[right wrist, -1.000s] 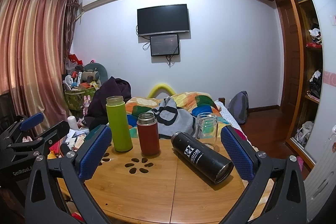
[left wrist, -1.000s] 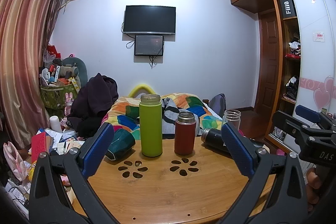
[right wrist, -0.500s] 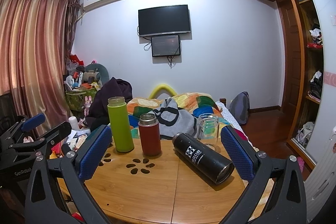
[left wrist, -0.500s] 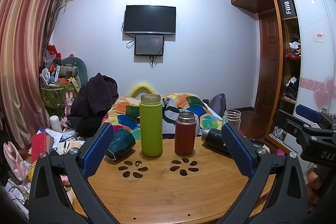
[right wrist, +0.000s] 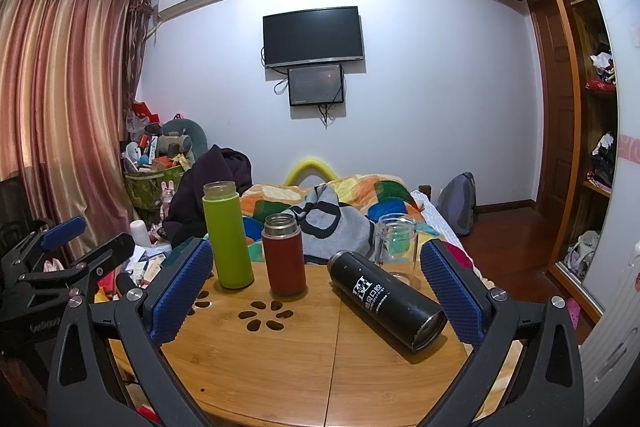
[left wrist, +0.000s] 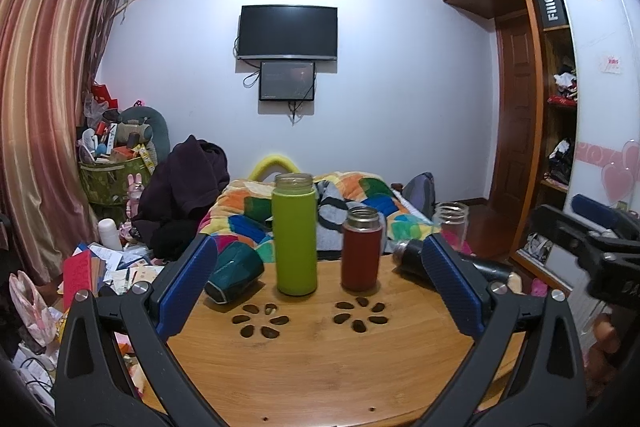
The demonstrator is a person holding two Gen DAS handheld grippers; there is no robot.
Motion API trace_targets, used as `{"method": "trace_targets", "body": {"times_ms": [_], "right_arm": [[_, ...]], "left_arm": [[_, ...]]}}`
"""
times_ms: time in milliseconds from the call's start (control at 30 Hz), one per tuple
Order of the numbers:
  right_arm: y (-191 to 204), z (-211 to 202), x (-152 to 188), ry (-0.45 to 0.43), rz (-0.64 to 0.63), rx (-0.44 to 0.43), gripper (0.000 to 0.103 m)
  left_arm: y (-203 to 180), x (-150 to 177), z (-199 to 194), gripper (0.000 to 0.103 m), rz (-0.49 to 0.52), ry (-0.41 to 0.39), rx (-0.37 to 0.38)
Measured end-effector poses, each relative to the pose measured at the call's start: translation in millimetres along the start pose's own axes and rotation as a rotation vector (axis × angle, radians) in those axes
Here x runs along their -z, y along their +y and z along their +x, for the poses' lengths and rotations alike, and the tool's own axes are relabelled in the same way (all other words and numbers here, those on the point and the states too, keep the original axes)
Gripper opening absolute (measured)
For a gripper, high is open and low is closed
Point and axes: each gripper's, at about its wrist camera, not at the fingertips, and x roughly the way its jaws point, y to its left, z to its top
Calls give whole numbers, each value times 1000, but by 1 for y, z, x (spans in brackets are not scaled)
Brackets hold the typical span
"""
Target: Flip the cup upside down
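My left tongs [left wrist: 320, 281] hang released over the round wooden table [left wrist: 320, 367], jaws spread wide and holding nothing. My right tongs [right wrist: 316, 281] are likewise released and empty.

Standing upright on the table, necks open: a green bottle [left wrist: 295, 235] at 12 o'clock from the left wrist, a red flask [left wrist: 361, 249] just beside it toward 1 o'clock, and a clear glass jar [right wrist: 395, 247] at the far edge.

A black flask [right wrist: 386, 299] lies on its side; in the left view my own pad hides most of it. A dark teal cup [left wrist: 234, 271] lies tipped over at 10 o'clock, partly behind my left pad. From the right wrist it is almost entirely hidden; I cannot make it out. Its mouth direction is unclear.
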Motion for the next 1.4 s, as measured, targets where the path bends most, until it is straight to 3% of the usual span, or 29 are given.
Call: {"method": "trace_targets", "body": {"times_ms": [100,200,400,633,733,767,867,1200,1400], "right_arm": [[-3,6,2,16,-1,6,103],[-10,14,6,34,5,14,103],[-26,32,16,84,35,32,103],[-40,52,26,150,60,50,103],[-42,56,30,167,60,55,103],[-43,57,30,171,60,56,103],[-44,60,32,183,65,55,103],[-43,60,34,199,69,44,103],[-40,61,36,204,66,37,103]], "left_arm": [[19,1,21,103,21,31,-63],[46,3,61,103,39,118,-111],[112,21,161,103,-79,429,-45],[125,52,241,103,-27,636,-53],[126,59,257,102,-36,668,-54],[127,61,260,91,-35,675,-53],[126,67,267,74,-28,715,-26],[118,70,250,70,3,714,-24],[93,75,212,70,75,711,24]]}}
